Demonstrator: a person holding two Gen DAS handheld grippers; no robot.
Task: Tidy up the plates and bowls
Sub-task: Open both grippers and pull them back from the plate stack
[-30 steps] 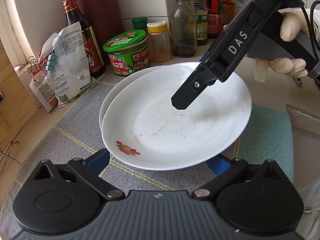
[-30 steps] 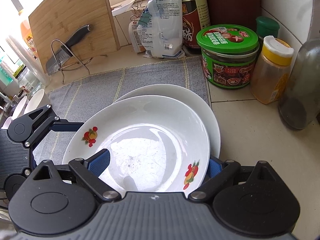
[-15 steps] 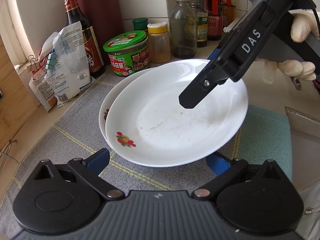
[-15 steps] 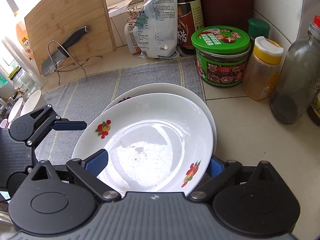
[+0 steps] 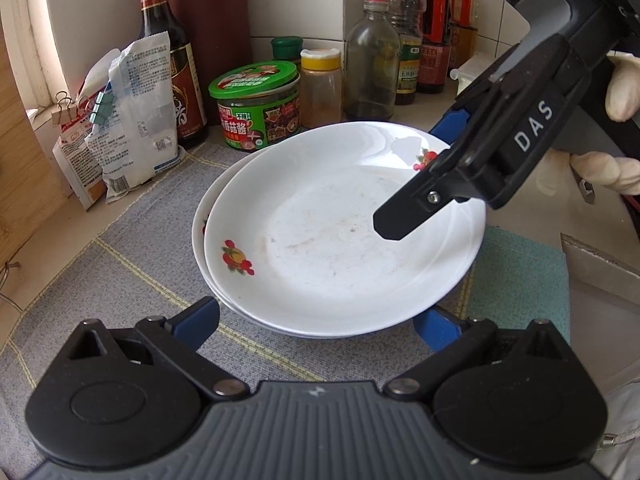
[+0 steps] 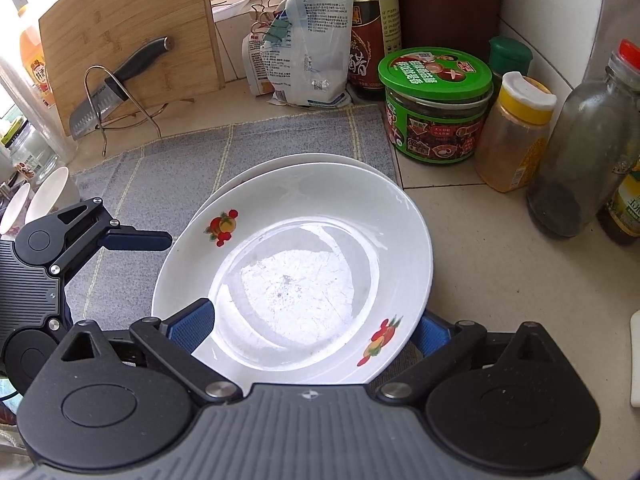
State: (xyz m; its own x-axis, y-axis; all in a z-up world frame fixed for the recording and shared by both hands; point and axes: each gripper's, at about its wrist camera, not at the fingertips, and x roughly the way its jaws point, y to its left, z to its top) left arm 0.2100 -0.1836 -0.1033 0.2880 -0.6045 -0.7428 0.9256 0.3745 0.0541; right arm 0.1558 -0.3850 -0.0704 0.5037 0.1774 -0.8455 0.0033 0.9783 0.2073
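A white plate with red fruit prints (image 5: 340,240) (image 6: 296,276) sits almost squarely on a second white plate (image 5: 200,220) (image 6: 280,162), whose rim shows behind it. Both rest on a grey cloth mat (image 5: 120,264) (image 6: 180,164). My left gripper (image 5: 316,326) (image 6: 136,239) is open, its blue fingers on either side of the plates' near rim. My right gripper (image 6: 312,330) (image 5: 412,224) is open around the top plate's other side, one finger over its inside. Neither visibly clamps the plate.
A green-lidded jar (image 5: 256,104) (image 6: 436,104), a spice shaker (image 6: 516,136), bottles (image 5: 370,56) and a bag (image 5: 132,116) stand close behind the plates. A cutting board and a knife on a rack (image 6: 116,80) stand far left. White bowls (image 6: 48,192) sit at the left edge. A teal cloth (image 5: 520,280) lies right.
The top plate has shifted back and left onto the lower plate, now nearly centred on it. My right gripper drew back toward the plate's rim.
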